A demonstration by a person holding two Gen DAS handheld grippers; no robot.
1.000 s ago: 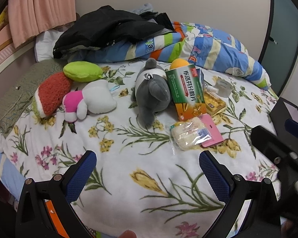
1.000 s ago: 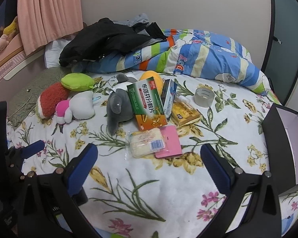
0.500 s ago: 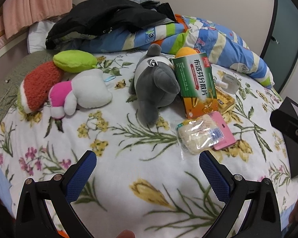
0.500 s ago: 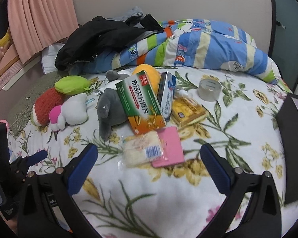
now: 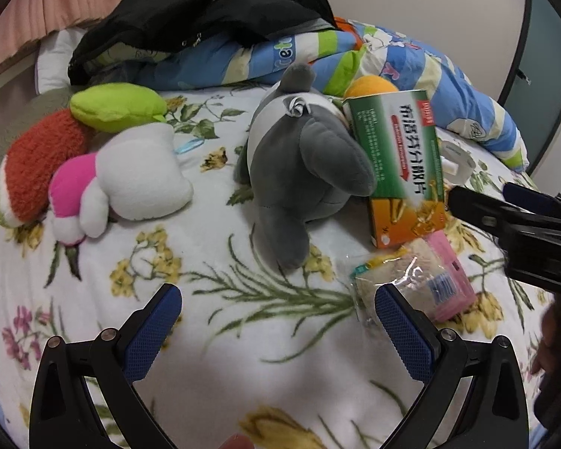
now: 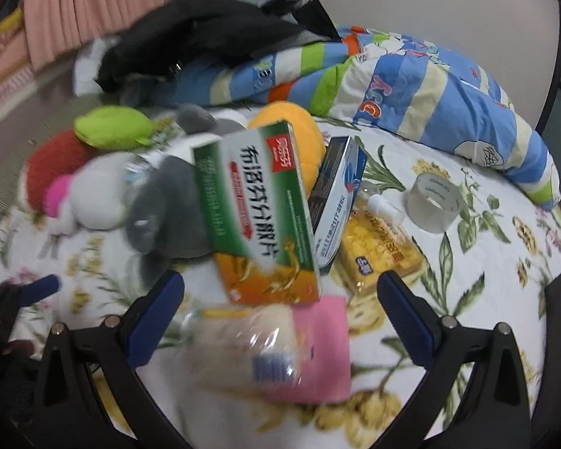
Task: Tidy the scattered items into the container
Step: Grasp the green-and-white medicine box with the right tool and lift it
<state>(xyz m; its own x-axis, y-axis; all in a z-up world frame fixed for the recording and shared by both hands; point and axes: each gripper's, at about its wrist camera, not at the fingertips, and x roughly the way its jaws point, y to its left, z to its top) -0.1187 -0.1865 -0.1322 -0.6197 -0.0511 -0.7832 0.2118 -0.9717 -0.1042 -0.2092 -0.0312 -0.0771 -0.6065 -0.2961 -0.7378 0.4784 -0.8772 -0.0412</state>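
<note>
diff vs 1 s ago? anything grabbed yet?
Both open grippers, left gripper and right gripper, advanced toward the pile; the right now straddles the clear-wrapped bread packet. Nothing gripped. The grey plush toy and green-and-orange medicine box haven't moved.

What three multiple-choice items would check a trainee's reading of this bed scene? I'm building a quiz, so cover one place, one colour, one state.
1. Where is the green and orange box relative to the grey plush?
A. Leaning against it
B. Far from it, by the wall
C. Under the striped quilt

2. What colour is the flat item under the clear-wrapped packet?
A. Black
B. Pink
C. Green

3. How does the right gripper stand?
A. Shut on the tape roll
B. Shut on the box
C. Open, holding nothing

Answers:
1. A, the box rests tilted against the plush's side.
2. B, pink shows beside the packet.
3. C, its blue pads sit wide apart above the packet.
</note>
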